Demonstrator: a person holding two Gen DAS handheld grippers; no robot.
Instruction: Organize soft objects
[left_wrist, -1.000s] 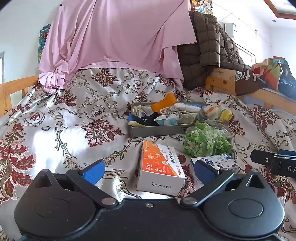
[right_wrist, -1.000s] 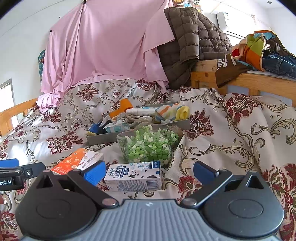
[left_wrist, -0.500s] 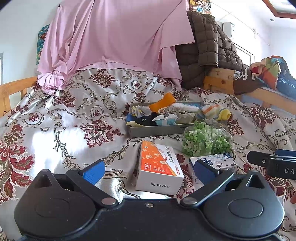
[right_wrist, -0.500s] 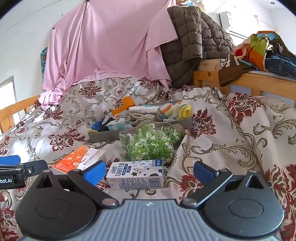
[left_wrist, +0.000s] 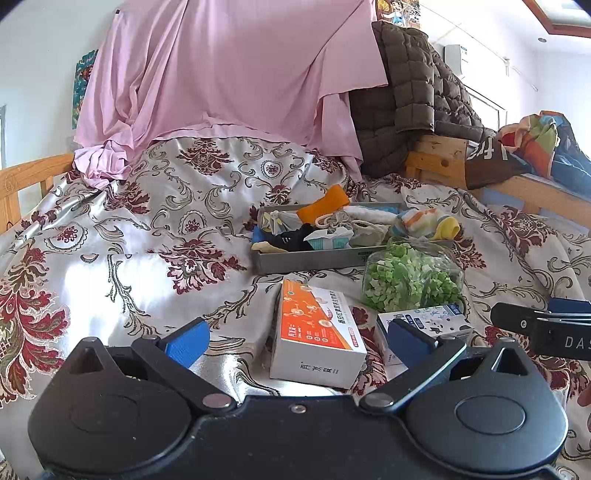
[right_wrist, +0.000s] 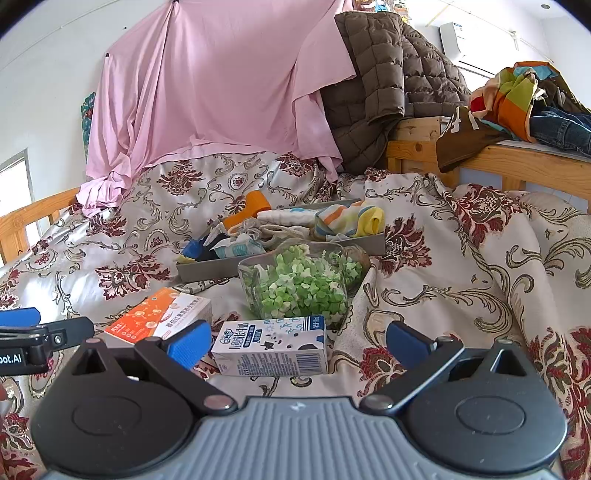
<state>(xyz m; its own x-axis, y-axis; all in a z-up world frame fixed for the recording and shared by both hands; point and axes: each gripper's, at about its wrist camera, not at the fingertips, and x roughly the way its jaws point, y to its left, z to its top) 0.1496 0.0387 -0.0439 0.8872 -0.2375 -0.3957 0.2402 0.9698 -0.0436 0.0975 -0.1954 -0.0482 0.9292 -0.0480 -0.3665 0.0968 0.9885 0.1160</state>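
Both tools stood wide apart and held nothing: the left gripper (left_wrist: 297, 338) hovered above the orange medicine box (left_wrist: 316, 334), the right gripper (right_wrist: 295, 341) above the milk carton (right_wrist: 271, 347). At twelve o'clock beyond them, the grey tray (right_wrist: 207, 267) held socks (right_wrist: 349, 219) and cloths, touching the bag of green pieces (right_wrist: 301, 284).

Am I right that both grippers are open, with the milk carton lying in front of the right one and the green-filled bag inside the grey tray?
Not quite. The right wrist view shows the green-filled bag on the bedspread in front of the grey tray, not inside. Both grippers are open; the milk carton lies before the right.
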